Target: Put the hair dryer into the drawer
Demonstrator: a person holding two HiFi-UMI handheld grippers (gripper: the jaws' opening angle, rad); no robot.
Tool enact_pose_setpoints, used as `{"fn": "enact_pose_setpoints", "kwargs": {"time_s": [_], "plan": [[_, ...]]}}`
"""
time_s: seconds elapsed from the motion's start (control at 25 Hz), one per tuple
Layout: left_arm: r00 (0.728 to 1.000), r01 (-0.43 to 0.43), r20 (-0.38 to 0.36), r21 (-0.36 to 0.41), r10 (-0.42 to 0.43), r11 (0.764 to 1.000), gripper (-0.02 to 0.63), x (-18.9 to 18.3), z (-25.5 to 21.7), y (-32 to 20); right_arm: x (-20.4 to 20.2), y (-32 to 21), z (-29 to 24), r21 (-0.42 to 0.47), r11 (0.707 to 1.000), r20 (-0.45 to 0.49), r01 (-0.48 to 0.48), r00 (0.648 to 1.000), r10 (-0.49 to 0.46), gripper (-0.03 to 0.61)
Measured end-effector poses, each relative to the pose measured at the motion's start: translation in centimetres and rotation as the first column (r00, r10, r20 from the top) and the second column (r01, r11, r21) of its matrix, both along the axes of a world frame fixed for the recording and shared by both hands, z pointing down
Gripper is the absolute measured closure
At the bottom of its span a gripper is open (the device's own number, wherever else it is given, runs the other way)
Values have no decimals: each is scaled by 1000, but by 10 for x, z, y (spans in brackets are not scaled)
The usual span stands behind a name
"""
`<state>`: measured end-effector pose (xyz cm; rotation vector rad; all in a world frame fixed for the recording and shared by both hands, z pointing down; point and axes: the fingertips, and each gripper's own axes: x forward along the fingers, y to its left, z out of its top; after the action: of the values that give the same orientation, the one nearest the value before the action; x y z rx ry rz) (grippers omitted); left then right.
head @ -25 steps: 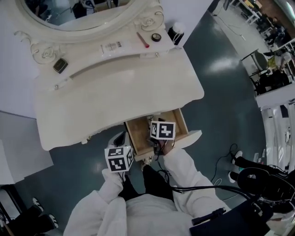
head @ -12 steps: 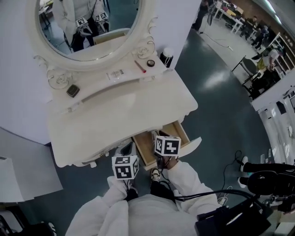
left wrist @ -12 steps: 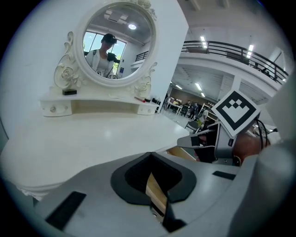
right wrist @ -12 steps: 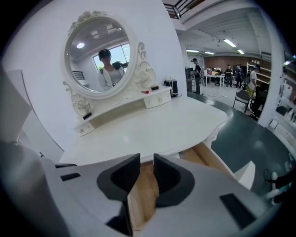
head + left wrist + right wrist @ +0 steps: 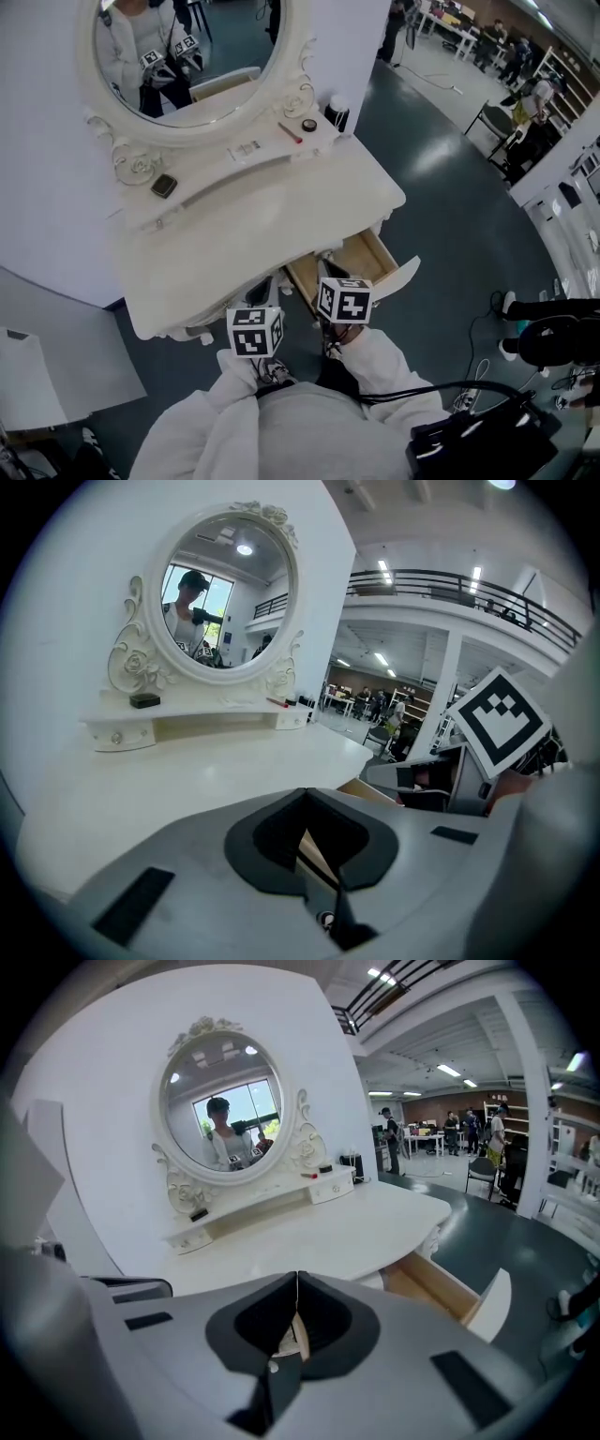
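The white vanity's wooden drawer (image 5: 398,278) stands pulled out at the front right; it also shows in the right gripper view as the drawer (image 5: 441,1288). A pale grey shape (image 5: 327,260) at the drawer's near end looks like the hair dryer, mostly hidden behind my right marker cube (image 5: 344,300). My right gripper (image 5: 297,1277) is above the table's front edge, jaws closing until the tips meet, nothing between them. My left gripper (image 5: 302,794) hangs beside it, its cube (image 5: 255,330) to the left, jaws shut and empty.
An oval mirror (image 5: 187,56) backs the vanity top (image 5: 253,225). Its shelf holds a black box (image 5: 164,186), a red pen (image 5: 289,132), a round jar (image 5: 308,125) and a dark bottle (image 5: 337,114). Cables (image 5: 487,375) trail on the floor at the right.
Both grippers have lifted up and back from the open drawer toward the person. The head view has tilted up, so more of the mirror shows.
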<state>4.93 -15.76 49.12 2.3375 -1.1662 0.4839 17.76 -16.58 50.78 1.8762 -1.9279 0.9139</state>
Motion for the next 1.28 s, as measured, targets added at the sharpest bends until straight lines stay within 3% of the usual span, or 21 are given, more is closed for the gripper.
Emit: {"fn": "enact_pose_setpoints", "kwargs": {"time_s": [0.48, 1.28], "plan": [[999, -19, -34, 2, 19, 1000, 607, 13, -3, 28, -2, 44, -8, 29, 999, 39, -18, 999, 17, 515], [998, 67, -16, 39, -67, 997, 607, 45, -23, 43, 19, 56, -23, 51, 993, 18, 103, 994, -104, 517]]}}
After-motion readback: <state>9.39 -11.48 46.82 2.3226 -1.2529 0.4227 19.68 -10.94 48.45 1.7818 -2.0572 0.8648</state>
